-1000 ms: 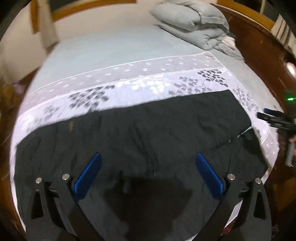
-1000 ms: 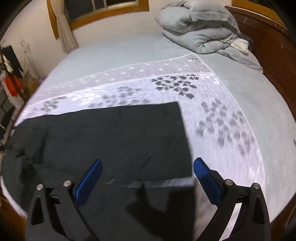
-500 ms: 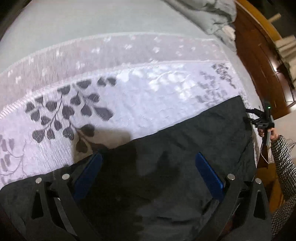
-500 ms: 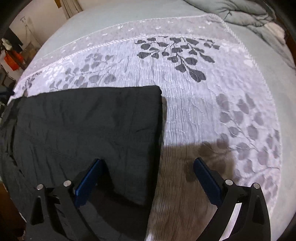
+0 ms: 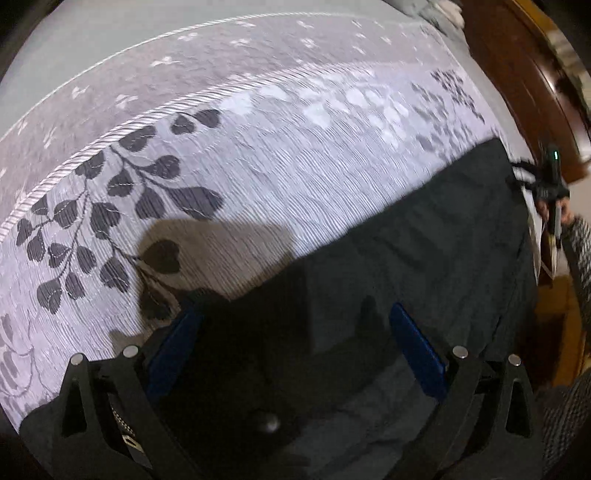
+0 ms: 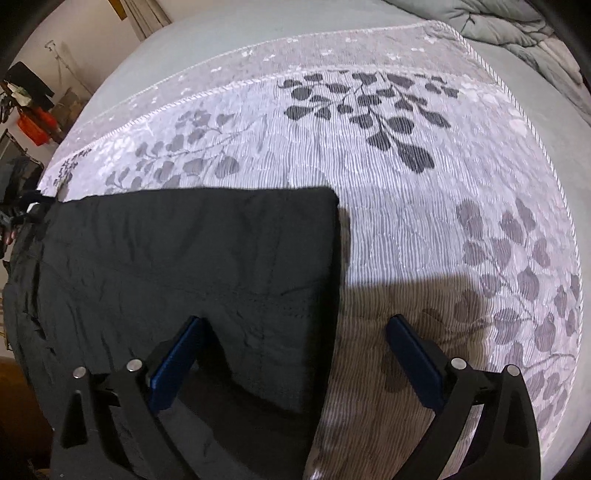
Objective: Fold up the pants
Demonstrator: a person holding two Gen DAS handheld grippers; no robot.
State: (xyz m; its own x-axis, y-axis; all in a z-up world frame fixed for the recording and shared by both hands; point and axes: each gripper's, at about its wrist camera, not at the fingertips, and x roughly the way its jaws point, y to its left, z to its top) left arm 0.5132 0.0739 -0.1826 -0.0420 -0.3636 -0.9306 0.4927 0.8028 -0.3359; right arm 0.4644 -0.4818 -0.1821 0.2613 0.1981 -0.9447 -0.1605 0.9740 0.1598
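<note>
One zipper [image 5: 123,430], seemingly, beside pants [image 5: 424,258].

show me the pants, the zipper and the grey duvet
pants [image 6: 184,266], right wrist view, middle of the folded leg
zipper [image 5: 123,430], left wrist view, its metal teeth
grey duvet [image 6: 517,26], right wrist view, its rumpled near edge

The black fabric pants [image 5: 424,258] run off the left-wrist view's bottom edge. The rumpled grey quilted duvet [image 6: 517,26] is cropped at the right-wrist view's top. The distant right claw [image 5: 517,175] is blurred.
</note>
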